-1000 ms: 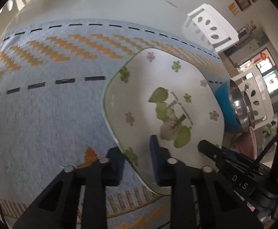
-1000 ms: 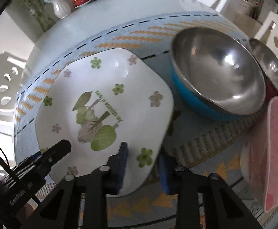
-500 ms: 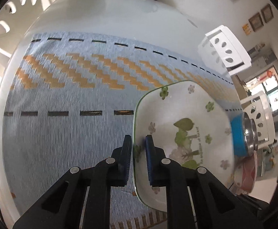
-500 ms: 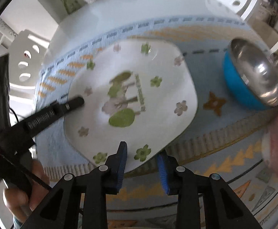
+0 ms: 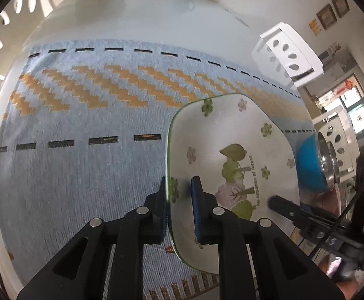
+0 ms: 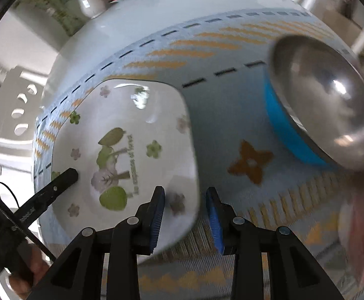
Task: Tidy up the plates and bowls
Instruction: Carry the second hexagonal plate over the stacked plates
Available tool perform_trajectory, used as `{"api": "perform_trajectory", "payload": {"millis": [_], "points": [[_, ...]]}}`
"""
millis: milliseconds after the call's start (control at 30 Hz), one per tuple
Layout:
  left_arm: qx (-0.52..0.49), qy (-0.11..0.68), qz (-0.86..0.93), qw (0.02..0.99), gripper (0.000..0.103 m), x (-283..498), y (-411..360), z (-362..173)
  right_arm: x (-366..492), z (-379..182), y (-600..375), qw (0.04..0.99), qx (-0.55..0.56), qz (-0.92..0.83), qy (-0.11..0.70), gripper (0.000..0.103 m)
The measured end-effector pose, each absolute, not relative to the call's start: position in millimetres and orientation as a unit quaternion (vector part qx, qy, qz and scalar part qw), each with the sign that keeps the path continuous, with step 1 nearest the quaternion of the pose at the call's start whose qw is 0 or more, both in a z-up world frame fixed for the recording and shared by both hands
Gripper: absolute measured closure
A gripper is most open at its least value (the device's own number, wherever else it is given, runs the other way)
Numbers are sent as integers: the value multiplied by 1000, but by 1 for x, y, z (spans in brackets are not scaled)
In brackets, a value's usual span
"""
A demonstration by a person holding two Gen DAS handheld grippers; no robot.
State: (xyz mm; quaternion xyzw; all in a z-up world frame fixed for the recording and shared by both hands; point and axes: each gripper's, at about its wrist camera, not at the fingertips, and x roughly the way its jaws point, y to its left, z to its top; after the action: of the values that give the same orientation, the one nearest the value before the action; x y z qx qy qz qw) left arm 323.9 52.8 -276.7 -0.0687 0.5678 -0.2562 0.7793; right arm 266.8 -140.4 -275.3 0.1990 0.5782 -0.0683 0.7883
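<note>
I have the left gripper clamped on the near rim of the square white plate with green leaf and flower print; one blue pad sits under the edge, the other on the plate's face. The plate hangs tilted above the blue woven cloth with orange zigzags, to the left of the blue bowl with a steel lining. My right gripper straddles the plate's opposite rim; its jaws are opening, and I see a gap between the outer pad and the edge, so I judge the left side now carries the load. To do this well, I clear the right fingers fully before any sideways move, keep the left wrist steady so the glazed rim does not slip, and lower the plate flat, well clear of the bowl.
</note>
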Motion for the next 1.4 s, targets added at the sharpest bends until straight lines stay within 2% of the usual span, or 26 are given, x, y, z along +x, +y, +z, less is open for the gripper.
{"api": "perform_trajectory", "payload": {"millis": [67, 300, 633, 1100, 1400], "points": [[-40, 553, -264, 789, 89, 318, 51, -272, 268, -273, -133, 805, 158, -75, 566, 69], [-22, 510, -277, 814, 87, 297, 55, -250, 255, -258, -136, 827, 145, -47, 541, 71], [-18, 504, -257, 825, 87, 265, 84, -225, 220, -240, -109, 836, 142, 0, 530, 72], [-48, 426, -225, 875, 86, 153, 113, -137, 118, -137, -91, 884, 134, 49, 446, 71], [-56, 408, -213, 886, 86, 78, 105, -116, 42, -101, -99, 895, 120, 66, 424, 71]]}}
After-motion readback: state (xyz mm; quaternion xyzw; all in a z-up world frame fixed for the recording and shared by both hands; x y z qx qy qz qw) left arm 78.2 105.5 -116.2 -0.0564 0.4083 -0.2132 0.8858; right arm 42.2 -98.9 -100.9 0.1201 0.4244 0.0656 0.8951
